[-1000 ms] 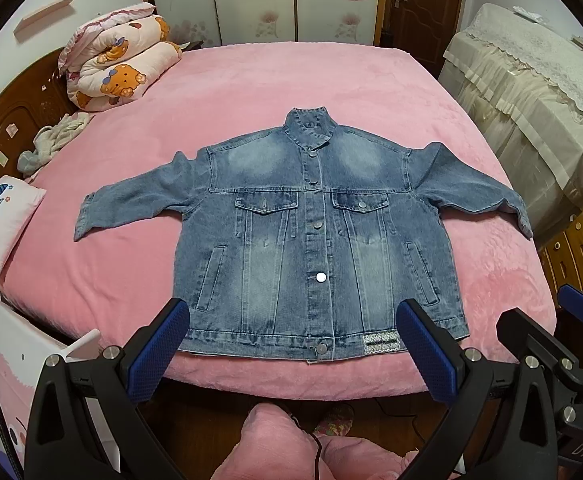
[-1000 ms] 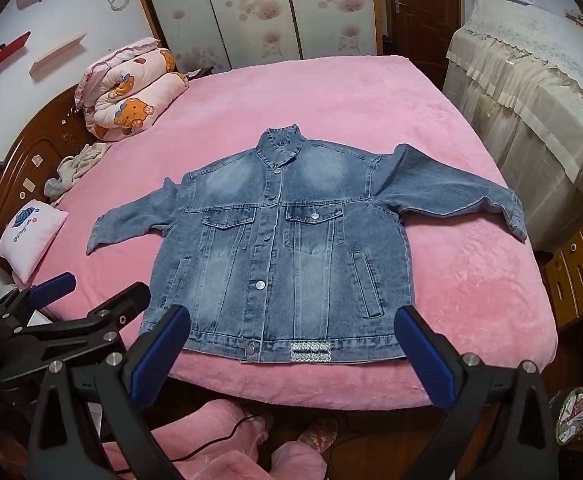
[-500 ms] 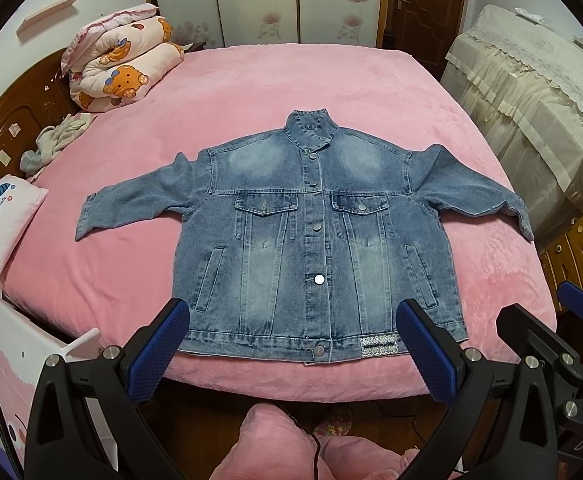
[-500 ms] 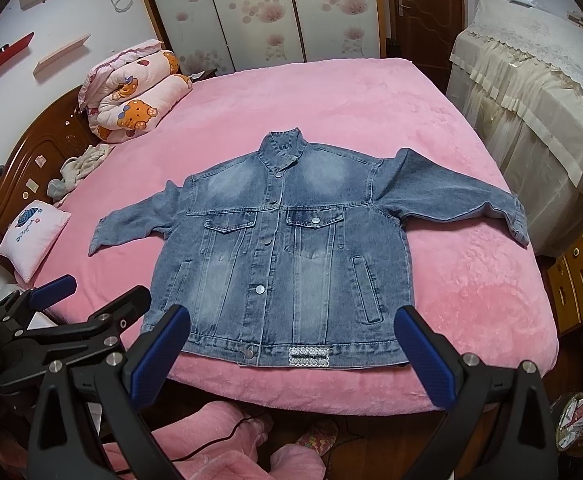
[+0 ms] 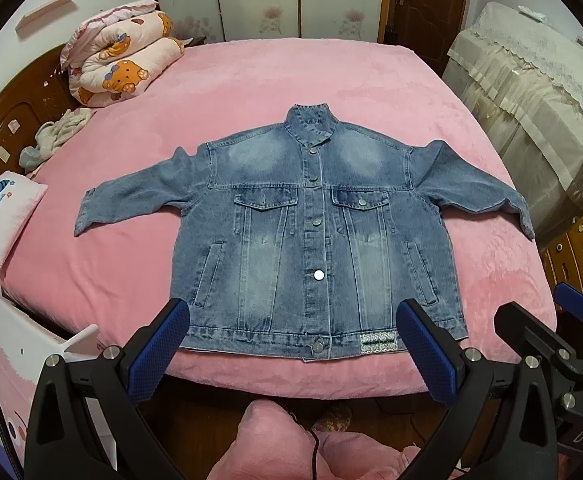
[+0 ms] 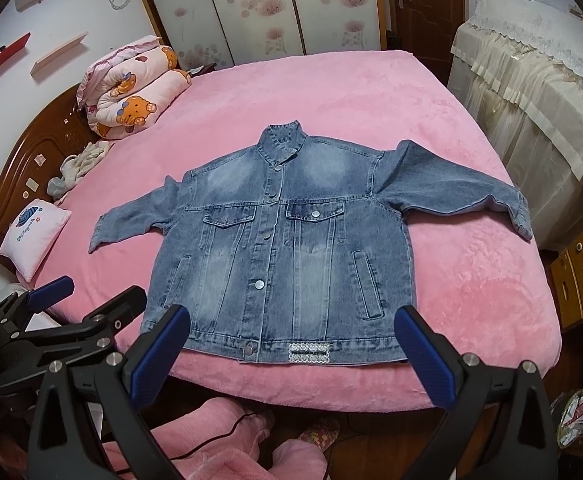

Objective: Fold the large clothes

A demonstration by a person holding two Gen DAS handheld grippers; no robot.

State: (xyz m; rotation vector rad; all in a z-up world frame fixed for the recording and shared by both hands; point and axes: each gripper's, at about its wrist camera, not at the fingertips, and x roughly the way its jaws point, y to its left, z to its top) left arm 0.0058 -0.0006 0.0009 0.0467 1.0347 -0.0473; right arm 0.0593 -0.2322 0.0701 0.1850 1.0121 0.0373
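Left claw [image 5: 293,344] spread wide, gripping nothing, just short of the denim jacket [image 5: 311,236] hem. Right claw [image 6: 291,348] likewise wide apart, empty. Jacket flat, buttoned, on the pink bed [image 5: 291,80].

I see a faded blue denim jacket [image 5: 315,240] with paler washed patches, silvery buttons and a white patterned label at its hem, lying on a plain pink bedspread [image 5: 291,80]. At the far left sits a rolled quilt [image 5: 123,68] in pale pink with orange bears, and nearer a white pillow [image 5: 7,216] with a blue print. My left gripper [image 5: 293,350] and right gripper [image 6: 291,356] are black with blue textured pads.
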